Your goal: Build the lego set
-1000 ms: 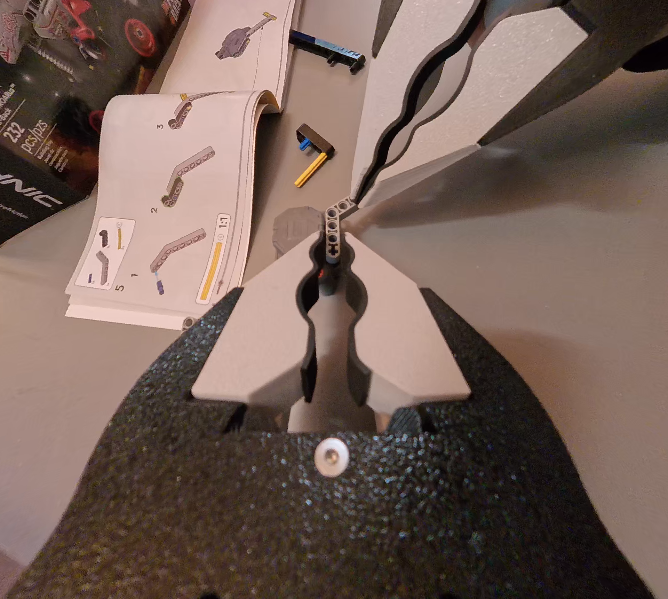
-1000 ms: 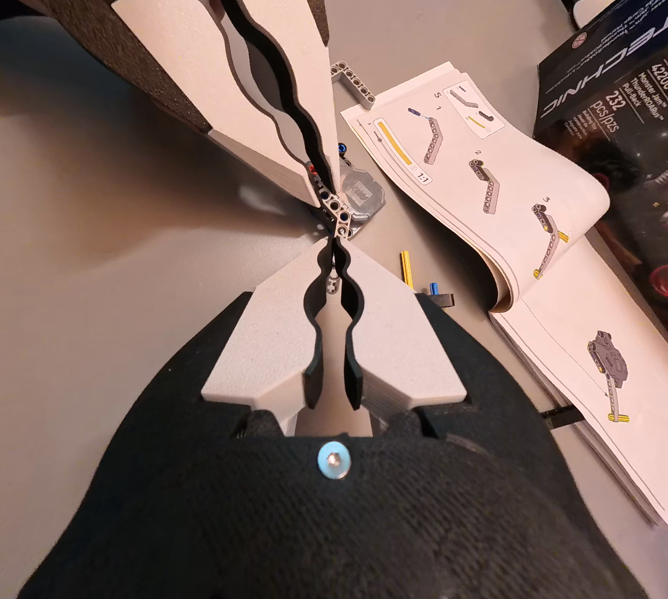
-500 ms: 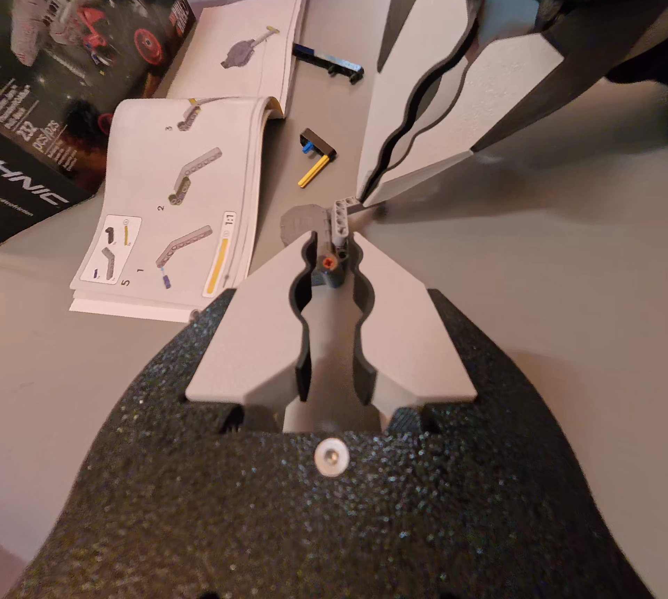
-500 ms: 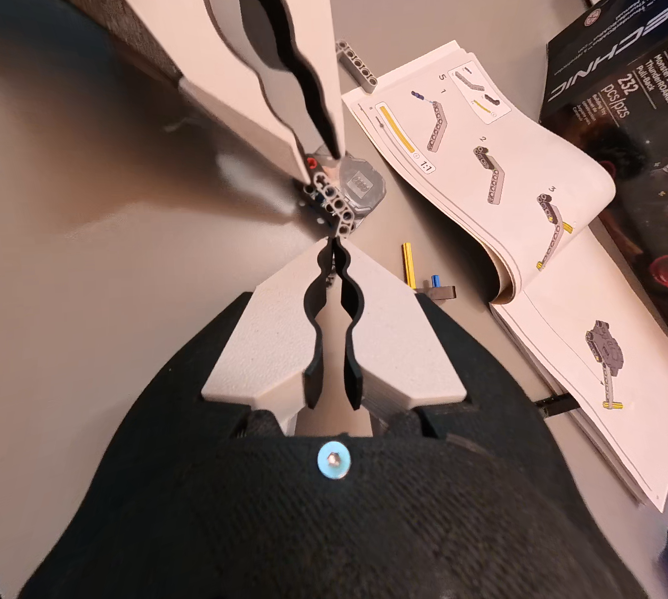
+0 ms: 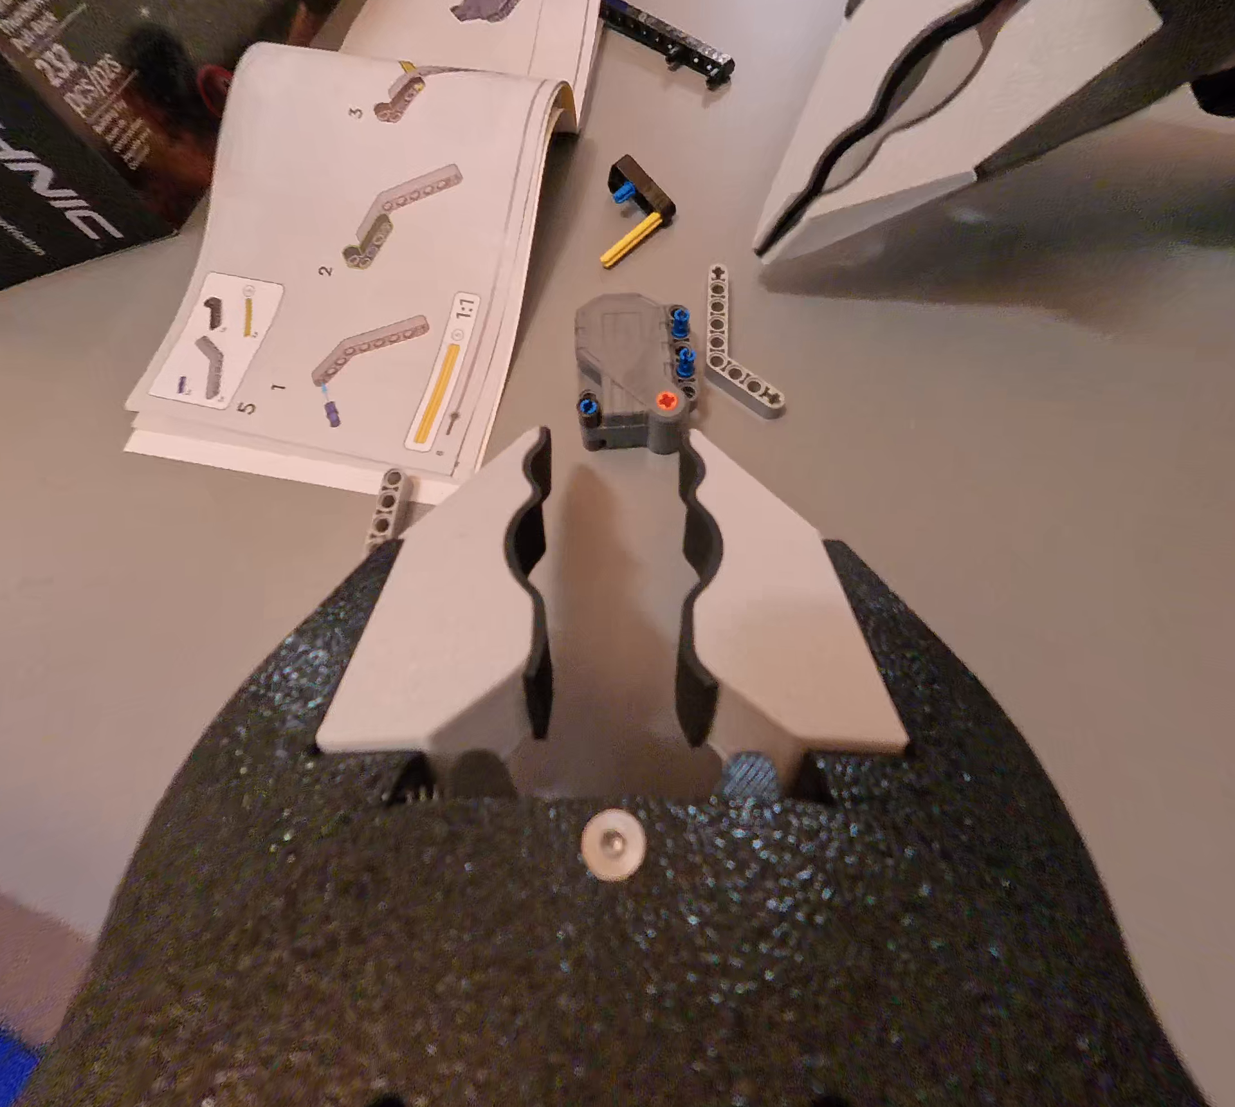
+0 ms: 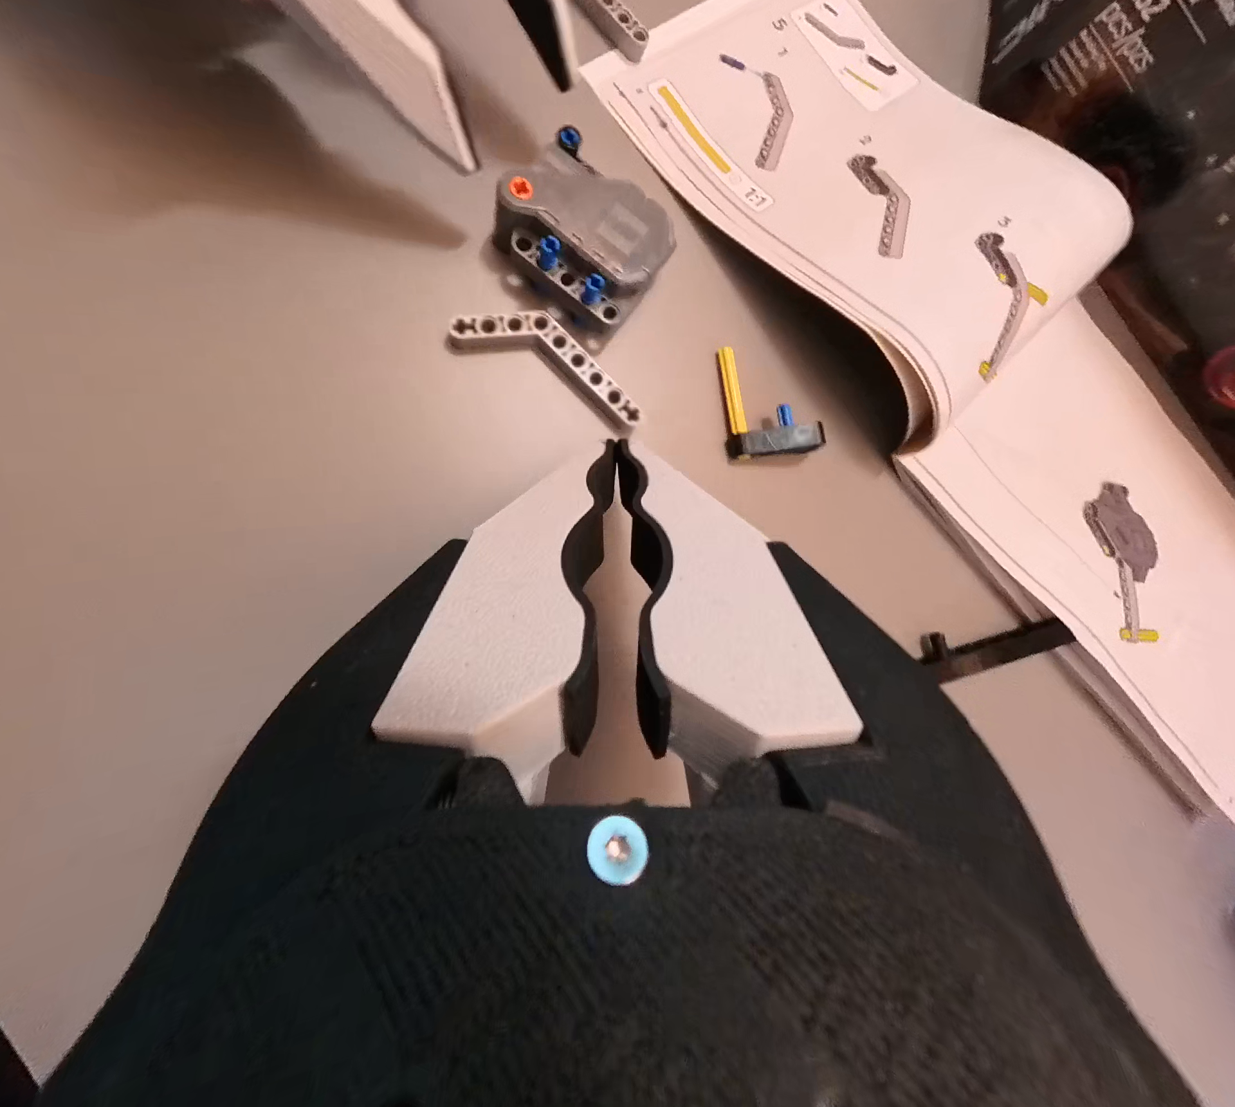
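A dark grey motor block [image 5: 625, 366] with blue pins and an orange axle hole lies on the table just beyond my left gripper [image 5: 615, 447], which is open and empty. A light grey bent beam [image 5: 732, 350] lies loose beside the block. In the right wrist view the bent beam [image 6: 544, 353] lies just ahead of my right gripper [image 6: 616, 448], which is shut and empty, and the block [image 6: 588, 226] is beyond it. The left gripper [image 6: 514, 126] shows open at the top. The right gripper [image 5: 765, 249] shows at the upper right of the left wrist view.
An open instruction booklet [image 5: 374, 246] [image 6: 869, 193] lies beside the set's dark box [image 5: 100, 39] [image 6: 1123, 5]. A black piece with a yellow axle and blue pin [image 5: 638, 206] [image 6: 768, 416], a long black beam [image 5: 668, 39] and a short grey beam [image 5: 389, 507] [image 6: 605, 2] lie loose. The gap from one gripper's tips to the other's is roughly 9 cm.
Both grippers have let go and pulled back from each other. The left jaws have opened. The block and the bent beam, held together before, now lie apart on the table.
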`<state>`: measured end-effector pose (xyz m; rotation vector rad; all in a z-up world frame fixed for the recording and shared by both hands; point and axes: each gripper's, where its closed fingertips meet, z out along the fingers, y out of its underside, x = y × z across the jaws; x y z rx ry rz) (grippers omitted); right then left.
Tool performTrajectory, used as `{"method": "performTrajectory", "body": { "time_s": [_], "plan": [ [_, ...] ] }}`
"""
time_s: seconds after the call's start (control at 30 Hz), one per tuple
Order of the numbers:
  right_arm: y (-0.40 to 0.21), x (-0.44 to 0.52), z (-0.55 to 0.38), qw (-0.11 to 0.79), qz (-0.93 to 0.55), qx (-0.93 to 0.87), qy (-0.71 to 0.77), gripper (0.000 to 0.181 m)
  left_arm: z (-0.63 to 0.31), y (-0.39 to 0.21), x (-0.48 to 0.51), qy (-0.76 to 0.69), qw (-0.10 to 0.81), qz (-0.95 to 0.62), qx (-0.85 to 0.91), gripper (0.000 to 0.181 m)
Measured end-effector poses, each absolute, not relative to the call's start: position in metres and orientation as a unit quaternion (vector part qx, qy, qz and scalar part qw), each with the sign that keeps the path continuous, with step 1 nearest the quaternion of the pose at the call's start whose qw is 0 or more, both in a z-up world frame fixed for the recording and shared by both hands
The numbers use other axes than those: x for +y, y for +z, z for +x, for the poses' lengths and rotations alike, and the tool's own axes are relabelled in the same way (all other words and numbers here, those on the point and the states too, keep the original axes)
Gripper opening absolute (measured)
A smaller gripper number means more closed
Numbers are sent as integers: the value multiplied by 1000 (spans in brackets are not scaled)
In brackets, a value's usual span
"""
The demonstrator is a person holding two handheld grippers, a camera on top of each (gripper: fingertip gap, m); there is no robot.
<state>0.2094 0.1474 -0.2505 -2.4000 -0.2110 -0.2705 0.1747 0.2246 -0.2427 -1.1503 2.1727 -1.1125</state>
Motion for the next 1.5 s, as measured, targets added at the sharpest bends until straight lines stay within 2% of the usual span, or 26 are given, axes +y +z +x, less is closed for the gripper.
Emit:
{"method": "performTrajectory", "body": {
  "time_s": [0.17,0.43,1.07,1.27,1.5],
  "plan": [
    [-245,137,234,360,-924,-52,-116,0,176,-255,221,-372,214,-416,802,42],
    [-245,136,247,393,-909,-47,-128,3,179,-260,223,-351,225,-419,806,37],
    [-244,142,271,390,-905,-28,-168,4,184,-258,227,-343,247,-422,802,32],
    [-249,144,271,405,-905,38,-124,28,184,-254,228,-354,255,-422,795,31],
    [-255,160,270,373,-917,-16,-138,49,184,-252,226,-362,251,-419,794,30]
  ]
}}
